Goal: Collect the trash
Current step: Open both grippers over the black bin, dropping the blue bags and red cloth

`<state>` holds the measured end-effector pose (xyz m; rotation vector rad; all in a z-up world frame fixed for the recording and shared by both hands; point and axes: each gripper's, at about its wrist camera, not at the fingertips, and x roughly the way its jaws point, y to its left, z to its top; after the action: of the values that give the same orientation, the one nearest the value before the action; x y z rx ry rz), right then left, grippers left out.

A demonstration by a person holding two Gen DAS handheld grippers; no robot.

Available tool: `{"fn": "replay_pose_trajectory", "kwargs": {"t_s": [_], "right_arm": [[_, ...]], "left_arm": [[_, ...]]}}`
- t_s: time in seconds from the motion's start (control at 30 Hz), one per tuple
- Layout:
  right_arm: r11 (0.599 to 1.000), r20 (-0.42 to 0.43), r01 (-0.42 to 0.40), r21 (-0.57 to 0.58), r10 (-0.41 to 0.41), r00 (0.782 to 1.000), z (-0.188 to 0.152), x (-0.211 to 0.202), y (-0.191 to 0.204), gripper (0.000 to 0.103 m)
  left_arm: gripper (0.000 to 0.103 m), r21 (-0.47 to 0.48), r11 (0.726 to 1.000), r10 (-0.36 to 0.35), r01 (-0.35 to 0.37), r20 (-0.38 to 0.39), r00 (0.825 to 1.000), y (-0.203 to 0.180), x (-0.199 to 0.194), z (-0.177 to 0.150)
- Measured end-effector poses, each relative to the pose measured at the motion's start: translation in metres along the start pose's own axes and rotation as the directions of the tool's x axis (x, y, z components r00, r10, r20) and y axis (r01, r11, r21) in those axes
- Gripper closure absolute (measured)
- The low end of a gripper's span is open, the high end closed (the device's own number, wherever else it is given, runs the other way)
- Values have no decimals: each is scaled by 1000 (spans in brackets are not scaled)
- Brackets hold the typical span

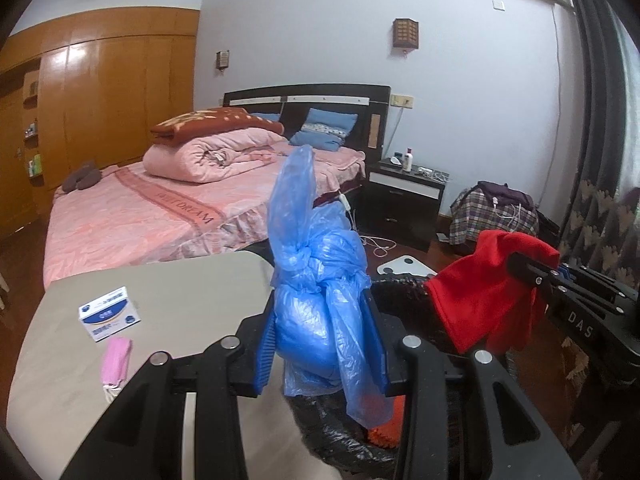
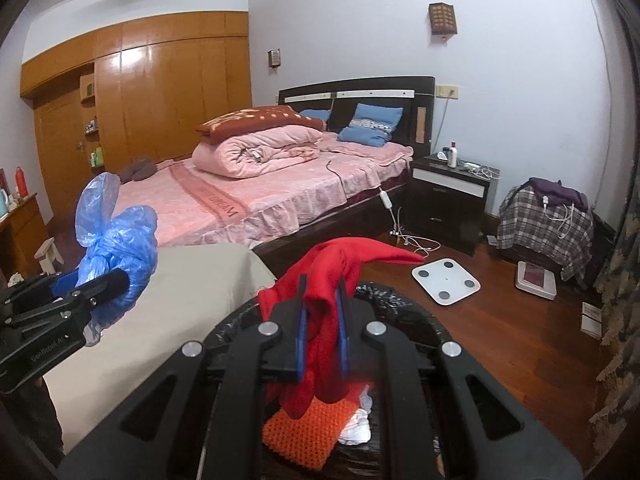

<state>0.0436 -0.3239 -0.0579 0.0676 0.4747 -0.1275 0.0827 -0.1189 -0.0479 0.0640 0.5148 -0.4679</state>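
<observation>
At the lower left of the left wrist view, a pink face mask [image 1: 116, 360] and a small white box [image 1: 109, 314] lie on the beige table [image 1: 180, 280], well apart from both tools. Moving right, the left gripper [image 1: 322, 344] is clamped on a knotted blue plastic bag [image 1: 316, 280], which stands upright with its long axis vertical, at the table's edge beside the black-lined trash bin [image 1: 404, 284]. Further right, the right gripper [image 2: 322, 320] is closed on a red cloth [image 2: 332, 280] that hangs straight down over the bin's mouth, directly above an orange knitted piece [image 2: 304, 436] and white scraps [image 2: 358, 424] already inside. I judge the cloth needs only a release, while the bag must travel rightward first. Both grippers' bodies hide the bin's near rim, so its depth is hard to make out.
</observation>
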Motion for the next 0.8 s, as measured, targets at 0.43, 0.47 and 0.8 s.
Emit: {"fn": "replay_pose_trajectory", "kwargs": {"t_s": [0.43, 0.47, 0.8], "right_arm": [[999, -38, 38, 20, -37, 999, -15, 14, -26, 92], [999, -41, 39, 20, -39, 998, -16, 15, -27, 92], [999, -82, 40, 29, -37, 996, -28, 30, -37, 89]], "left_arm": [[64, 40, 998, -57, 58, -37, 998, -30, 37, -3], [64, 42, 997, -64, 66, -43, 997, -32, 41, -4], [64, 52, 992, -111, 115, -67, 992, -46, 64, -5]]}}
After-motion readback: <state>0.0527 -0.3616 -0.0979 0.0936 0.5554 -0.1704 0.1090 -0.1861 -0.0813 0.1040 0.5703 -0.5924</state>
